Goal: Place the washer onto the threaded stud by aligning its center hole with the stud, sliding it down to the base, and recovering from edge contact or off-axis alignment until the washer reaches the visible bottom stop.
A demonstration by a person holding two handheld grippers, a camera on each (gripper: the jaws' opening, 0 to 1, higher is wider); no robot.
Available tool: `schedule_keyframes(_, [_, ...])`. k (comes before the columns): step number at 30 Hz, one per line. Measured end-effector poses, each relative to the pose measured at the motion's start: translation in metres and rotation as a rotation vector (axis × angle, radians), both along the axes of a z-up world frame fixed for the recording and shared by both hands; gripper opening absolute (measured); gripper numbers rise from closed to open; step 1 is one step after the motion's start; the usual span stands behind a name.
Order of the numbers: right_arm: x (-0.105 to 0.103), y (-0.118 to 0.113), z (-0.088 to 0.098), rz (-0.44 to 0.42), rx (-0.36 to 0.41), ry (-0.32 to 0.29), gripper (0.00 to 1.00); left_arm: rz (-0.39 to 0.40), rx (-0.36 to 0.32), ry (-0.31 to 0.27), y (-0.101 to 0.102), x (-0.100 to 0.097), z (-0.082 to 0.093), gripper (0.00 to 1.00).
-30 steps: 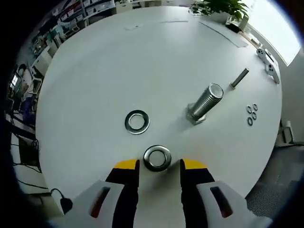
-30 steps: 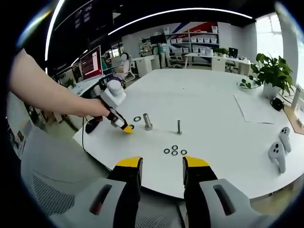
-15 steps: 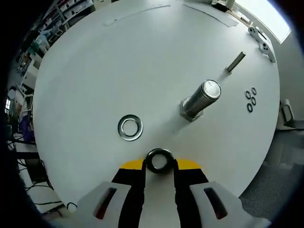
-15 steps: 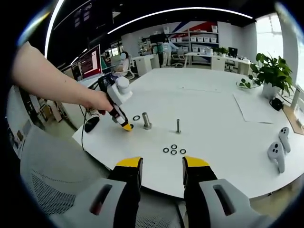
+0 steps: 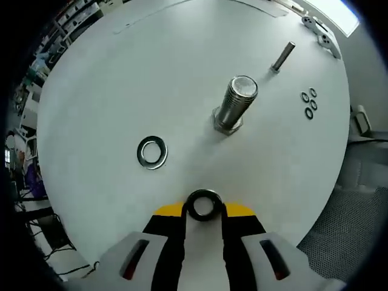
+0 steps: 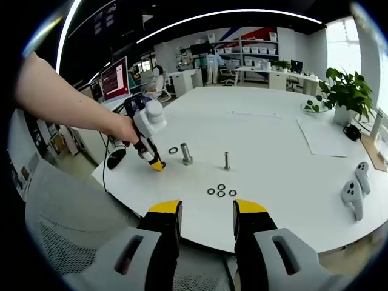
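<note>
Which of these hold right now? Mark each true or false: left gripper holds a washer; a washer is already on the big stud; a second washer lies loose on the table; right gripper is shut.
1. The left gripper is shut on a washer. True.
2. A washer already sits on the threaded stud. False: the stud is bare.
3. A second washer lies flat on the table. True.
4. The right gripper is shut. False: its jaws stand apart, holding nothing.

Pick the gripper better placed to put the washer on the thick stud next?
Left. The left gripper is shut on a steel ring washer, near the thick threaded steel stud. The right gripper hangs open off the white table edge.
</note>
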State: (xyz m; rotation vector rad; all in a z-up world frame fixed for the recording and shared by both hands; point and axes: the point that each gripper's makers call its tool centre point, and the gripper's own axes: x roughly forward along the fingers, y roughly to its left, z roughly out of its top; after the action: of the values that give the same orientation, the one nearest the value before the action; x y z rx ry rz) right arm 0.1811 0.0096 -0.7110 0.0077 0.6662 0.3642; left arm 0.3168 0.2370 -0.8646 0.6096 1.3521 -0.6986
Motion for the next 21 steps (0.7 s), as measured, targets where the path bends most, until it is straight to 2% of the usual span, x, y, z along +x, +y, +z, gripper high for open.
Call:
schedule_keyframes(3, [0.0002, 0.0, 0.0001, 0.001, -0.001, -0.001, 0.36, -0.026, 0.007, -0.003, 0.0002, -0.0043, 0.0007, 0.21])
schedule_keyframes(10, [0.0003, 0.0001, 0.0004, 0.001, 0.0, -0.003, 0.36, -0.034, 0.002, -0.003, 0.001, -0.0019, -0.0005, 0.22])
schedule_keyframes(21, [0.0007, -0.0001, 0.0005, 0.001, -0.001, -0.004, 0.36, -0.003, 0.0, 0.006, 0.0012, -0.0025, -0.0012, 0.24])
